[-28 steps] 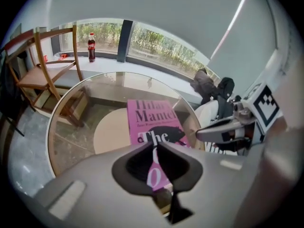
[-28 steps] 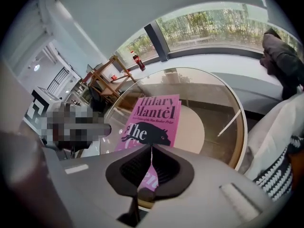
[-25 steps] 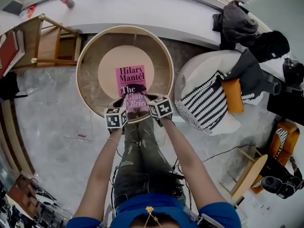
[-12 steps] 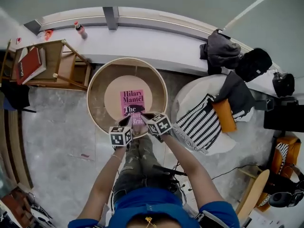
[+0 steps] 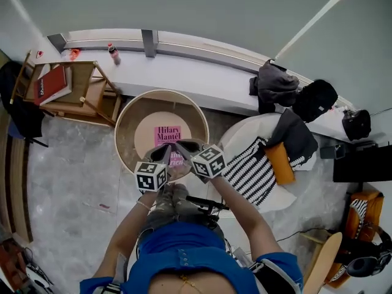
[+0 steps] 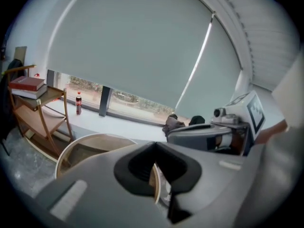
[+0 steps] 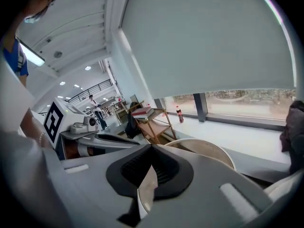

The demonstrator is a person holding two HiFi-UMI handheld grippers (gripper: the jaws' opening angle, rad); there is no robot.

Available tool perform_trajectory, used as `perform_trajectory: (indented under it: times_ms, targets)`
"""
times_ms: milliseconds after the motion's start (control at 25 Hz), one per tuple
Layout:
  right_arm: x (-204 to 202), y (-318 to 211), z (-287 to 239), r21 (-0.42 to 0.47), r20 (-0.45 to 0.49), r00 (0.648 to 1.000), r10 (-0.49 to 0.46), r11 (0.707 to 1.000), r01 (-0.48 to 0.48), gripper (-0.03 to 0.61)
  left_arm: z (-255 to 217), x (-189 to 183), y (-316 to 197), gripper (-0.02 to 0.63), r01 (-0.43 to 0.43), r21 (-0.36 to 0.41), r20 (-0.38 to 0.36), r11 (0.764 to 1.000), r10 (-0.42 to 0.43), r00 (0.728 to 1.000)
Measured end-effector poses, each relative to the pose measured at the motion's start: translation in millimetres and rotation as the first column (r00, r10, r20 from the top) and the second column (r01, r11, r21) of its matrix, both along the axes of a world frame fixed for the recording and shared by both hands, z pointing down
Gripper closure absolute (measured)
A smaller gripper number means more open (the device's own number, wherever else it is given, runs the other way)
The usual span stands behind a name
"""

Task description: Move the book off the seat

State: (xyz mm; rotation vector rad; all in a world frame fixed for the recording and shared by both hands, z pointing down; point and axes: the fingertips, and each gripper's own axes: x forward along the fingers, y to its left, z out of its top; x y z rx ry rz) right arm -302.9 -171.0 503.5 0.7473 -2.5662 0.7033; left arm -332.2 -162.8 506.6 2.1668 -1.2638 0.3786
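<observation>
The pink book (image 5: 166, 135) lies flat on the pale cushion of the round wooden seat (image 5: 128, 133). Its lower part is hidden behind my grippers in the head view. My left gripper (image 5: 165, 152) and right gripper (image 5: 185, 147) hang side by side in the air above the book's near edge, both shut with nothing in them. In the left gripper view the left gripper (image 6: 154, 172) has its jaws together, with only the seat's rim (image 6: 66, 151) beyond. The right gripper (image 7: 151, 175) likewise shows shut jaws, and the book is in neither gripper view.
A wooden rack (image 5: 92, 97) with a red book (image 5: 52, 83) stands left of the seat. A bottle (image 5: 113, 52) is on the long window sill (image 5: 202, 72). To the right are a white chair with a striped throw (image 5: 251, 173), an orange cushion (image 5: 278, 163) and dark bags (image 5: 275, 84).
Both grippers have lifted up off the book's near edge, staying shut. The head view has risen too, so the seat looks smaller. The book stays on the cushion.
</observation>
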Motion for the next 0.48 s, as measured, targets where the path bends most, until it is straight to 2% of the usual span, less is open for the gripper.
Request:
perform_trajectory:
  times_ms: [240,480]
  targets:
    - [4,15,-70,0.143,0.025,0.999,-0.023,0.99,0.019,0.578,-67,12,12,0.612,-0.006,0.11,-0.061,0.994,0.013,0.998]
    - [25,30,-131,0.241,0.094,0.995,0.041,0.969,-0.063,0.58,-134,17,29,0.612,0.01,0.242,-0.083,0.97,0.011,0.996]
